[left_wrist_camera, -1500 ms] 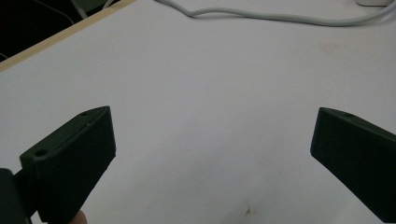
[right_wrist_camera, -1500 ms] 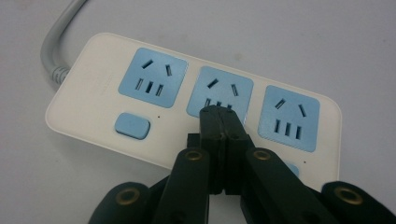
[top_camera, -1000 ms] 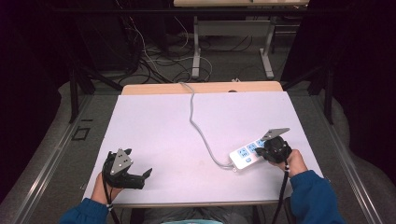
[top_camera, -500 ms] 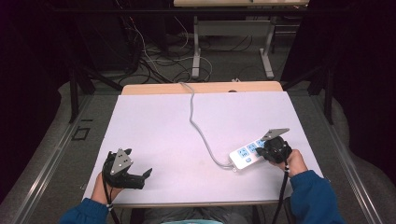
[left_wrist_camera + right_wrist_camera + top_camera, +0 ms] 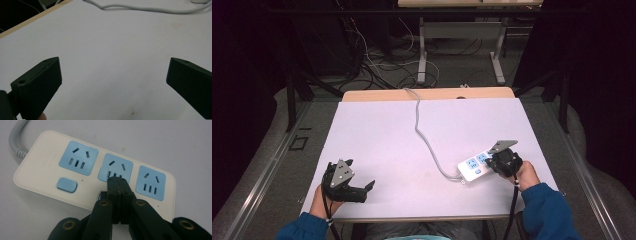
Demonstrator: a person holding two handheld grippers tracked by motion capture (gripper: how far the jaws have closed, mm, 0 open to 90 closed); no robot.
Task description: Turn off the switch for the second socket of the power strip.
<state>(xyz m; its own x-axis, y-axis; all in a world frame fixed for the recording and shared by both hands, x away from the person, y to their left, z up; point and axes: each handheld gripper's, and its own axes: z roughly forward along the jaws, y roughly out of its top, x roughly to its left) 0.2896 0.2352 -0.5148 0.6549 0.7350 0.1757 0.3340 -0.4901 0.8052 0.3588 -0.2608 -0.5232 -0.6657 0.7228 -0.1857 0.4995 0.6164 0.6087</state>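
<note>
**A:** What do I have in front of me?

**B:** I see a dark room with cables on the floor behind, and a bench [image 5: 377, 135] with a pale, plain top. On its right part, near my right hand, lies a power strip [image 5: 473, 166].

**A:** How does the strip look?

**B:** It is a white, flat bar with rounded corners. In the right gripper view I count three light blue sockets in one row and one small light blue button [image 5: 66, 185] below the first socket. A grey cord [image 5: 424, 135] leaves the end next to this button.

**A:** Which way does it lie?

**B:** In the high view its long axis runs diagonally, from near-left to far-right. The cord end points toward the near-left, and then the cord bends away across the bench to the far edge.

**A:** And my grippers?

**B:** The right gripper [image 5: 118, 181] has its jaws pressed together with nothing between them. The tips are over the strip's face, at the lower edge of the middle socket; I cannot tell if they touch it. The left gripper [image 5: 113, 75] is at the near-left part of the bench, well apart from the strip, with jaws spread wide over bare surface.
</note>
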